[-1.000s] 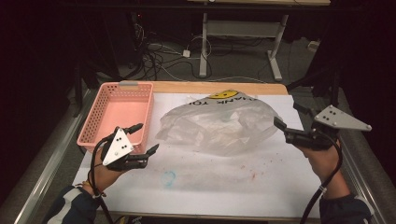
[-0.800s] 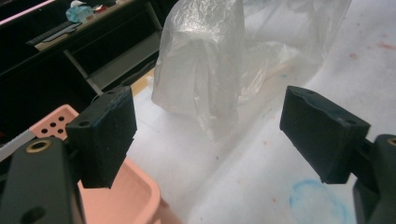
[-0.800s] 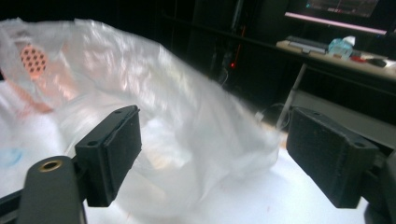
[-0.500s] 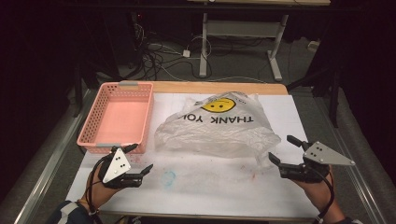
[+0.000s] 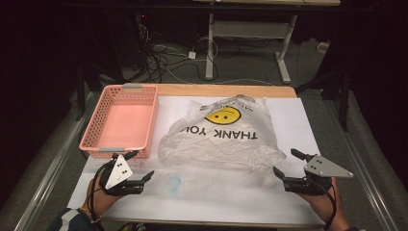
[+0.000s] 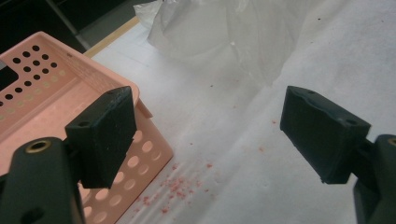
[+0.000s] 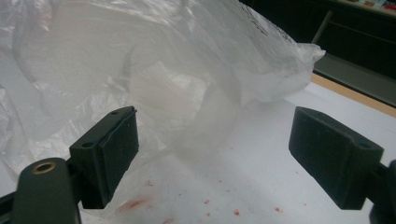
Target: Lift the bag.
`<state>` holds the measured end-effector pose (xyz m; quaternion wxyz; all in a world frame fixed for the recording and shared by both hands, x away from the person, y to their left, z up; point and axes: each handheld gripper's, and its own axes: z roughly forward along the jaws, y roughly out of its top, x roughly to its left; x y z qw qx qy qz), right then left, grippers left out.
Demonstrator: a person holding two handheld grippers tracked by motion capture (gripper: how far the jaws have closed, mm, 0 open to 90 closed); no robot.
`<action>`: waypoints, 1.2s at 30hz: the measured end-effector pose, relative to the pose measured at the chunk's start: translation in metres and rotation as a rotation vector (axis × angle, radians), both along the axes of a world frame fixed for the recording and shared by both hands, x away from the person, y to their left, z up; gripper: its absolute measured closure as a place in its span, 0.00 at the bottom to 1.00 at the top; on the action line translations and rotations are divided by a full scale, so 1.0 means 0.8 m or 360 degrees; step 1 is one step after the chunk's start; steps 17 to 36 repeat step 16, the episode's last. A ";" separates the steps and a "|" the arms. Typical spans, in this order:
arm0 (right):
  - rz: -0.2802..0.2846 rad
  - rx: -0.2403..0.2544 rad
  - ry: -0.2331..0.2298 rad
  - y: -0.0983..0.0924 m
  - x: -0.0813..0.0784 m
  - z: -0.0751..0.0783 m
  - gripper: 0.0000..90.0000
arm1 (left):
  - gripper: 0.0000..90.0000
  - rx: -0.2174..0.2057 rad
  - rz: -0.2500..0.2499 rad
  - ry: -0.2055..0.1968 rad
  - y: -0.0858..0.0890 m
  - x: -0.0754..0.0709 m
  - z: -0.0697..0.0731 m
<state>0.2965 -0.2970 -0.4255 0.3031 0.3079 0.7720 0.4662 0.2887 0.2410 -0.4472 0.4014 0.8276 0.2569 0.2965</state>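
A clear plastic bag (image 5: 223,137) printed with a yellow smiley face and "THANK YOU" lies flat in the middle of the white table cover (image 5: 207,197). A pink perforated basket (image 5: 122,121) with nothing in it stands at the left. My left gripper (image 5: 141,166) is open near the front left, just in front of the basket's near corner (image 6: 140,154), with nothing between its jaws. My right gripper (image 5: 288,163) is open at the front right, beside the bag's near right corner (image 7: 187,93), with its jaws apart from the bag and holding nothing.
Small red specks (image 6: 180,186) and a faint blue mark (image 5: 174,183) stain the white cover. A wooden table edge (image 5: 216,90) shows at the back. Beyond it lie cables (image 5: 163,62) and a white desk frame (image 5: 250,33) on the dark floor.
Both grippers have drawn back toward the front edge of the table. The bag, earlier crumpled and raised, now lies spread flat with its print showing.
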 end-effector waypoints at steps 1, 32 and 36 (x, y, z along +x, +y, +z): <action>0.0002 0.0002 -0.0002 0.000 0.000 0.000 0.19 | 0.20 -0.0005 0.0006 0.0005 0.000 0.001 0.000; 0.0003 0.0004 -0.0015 0.001 -0.003 0.000 0.19 | 0.20 0.0000 -0.0002 0.0028 -0.004 0.008 -0.001; 0.0003 0.0004 -0.0015 0.001 -0.003 0.000 0.19 | 0.20 0.0000 -0.0002 0.0028 -0.004 0.008 -0.001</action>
